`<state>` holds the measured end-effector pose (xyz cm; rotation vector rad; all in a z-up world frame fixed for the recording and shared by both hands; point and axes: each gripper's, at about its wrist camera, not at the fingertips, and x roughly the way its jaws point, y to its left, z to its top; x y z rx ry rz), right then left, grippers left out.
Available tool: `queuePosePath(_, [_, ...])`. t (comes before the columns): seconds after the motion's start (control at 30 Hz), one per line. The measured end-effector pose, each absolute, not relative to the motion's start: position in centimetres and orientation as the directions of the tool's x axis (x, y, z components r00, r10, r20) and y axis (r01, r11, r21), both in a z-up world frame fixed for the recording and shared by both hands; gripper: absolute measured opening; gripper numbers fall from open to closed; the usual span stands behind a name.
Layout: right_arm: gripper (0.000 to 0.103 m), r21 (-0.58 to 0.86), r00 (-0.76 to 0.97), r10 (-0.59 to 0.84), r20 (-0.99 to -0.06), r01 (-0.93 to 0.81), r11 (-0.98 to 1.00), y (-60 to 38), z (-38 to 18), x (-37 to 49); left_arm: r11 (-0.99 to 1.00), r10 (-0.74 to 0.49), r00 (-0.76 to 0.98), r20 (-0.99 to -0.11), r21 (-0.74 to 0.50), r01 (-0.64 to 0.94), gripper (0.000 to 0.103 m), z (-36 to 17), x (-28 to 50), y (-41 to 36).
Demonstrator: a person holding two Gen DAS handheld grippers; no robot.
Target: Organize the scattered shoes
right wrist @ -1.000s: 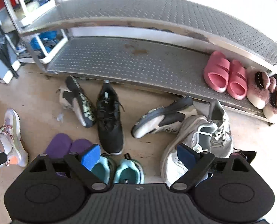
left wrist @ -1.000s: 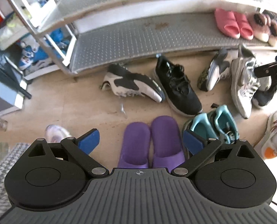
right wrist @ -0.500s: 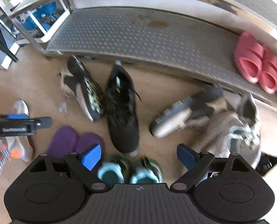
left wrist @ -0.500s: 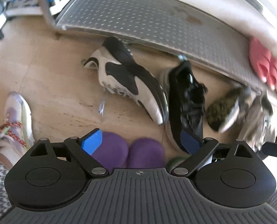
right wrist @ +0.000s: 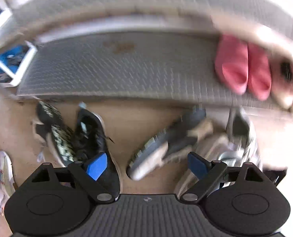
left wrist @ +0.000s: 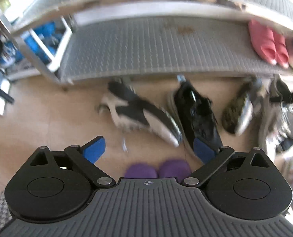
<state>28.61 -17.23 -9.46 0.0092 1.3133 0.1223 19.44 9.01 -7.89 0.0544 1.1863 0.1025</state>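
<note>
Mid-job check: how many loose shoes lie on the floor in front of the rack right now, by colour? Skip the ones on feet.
purple slippers: 2
black-and-white sneakers: 2
black sneaker: 1
silver-grey sneakers: 2 (blurred, so less certain)
Total: 7

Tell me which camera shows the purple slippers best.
The left wrist view: the purple slippers show their toes side by side on the floor, just beyond the open left tool. The right wrist view shows nothing of them.
</note>
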Motion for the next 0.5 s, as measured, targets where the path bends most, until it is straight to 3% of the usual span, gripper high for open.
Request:
queuePosePath(0.1, [0.083, 0.103, 0.22, 0.092, -0.971, 0.037, 0.994, -18.1, -13.1, 29.4, 0.978, 0.152, 0.367, -0.918, 0.193, 0.078, 0.096, -10.0, 20.2, 6.5])
queuePosePath(0.17, [0.084, 0.129, 0.221, 0.104, -0.97, 0.104, 0.986, -18.4, -14.6, 29.8, 0.921, 0.235, 0.415, -0.879, 0.338, 0.194, 0.097, -11.0, 19.8, 4.3])
queuePosePath(0.4, [0.093, 0.33, 0.291, 0.215, -0.932, 0.441, 0.835, -21.6, -19.5, 30.4, 0.966, 0.166, 0.356, -0.92, 0.225, 0.131, 0.097, -11.1, 21.5, 4.7])
queuePosePath(0.5, [0.093, 0.355, 0.28, 0.241, -0.929, 0.5, 0.79, -22.3, -21.1, 30.4, 0.968, 0.148, 0.358, -0.922, 0.209, 0.137, 0.097, -10.9, 22.0, 4.4])
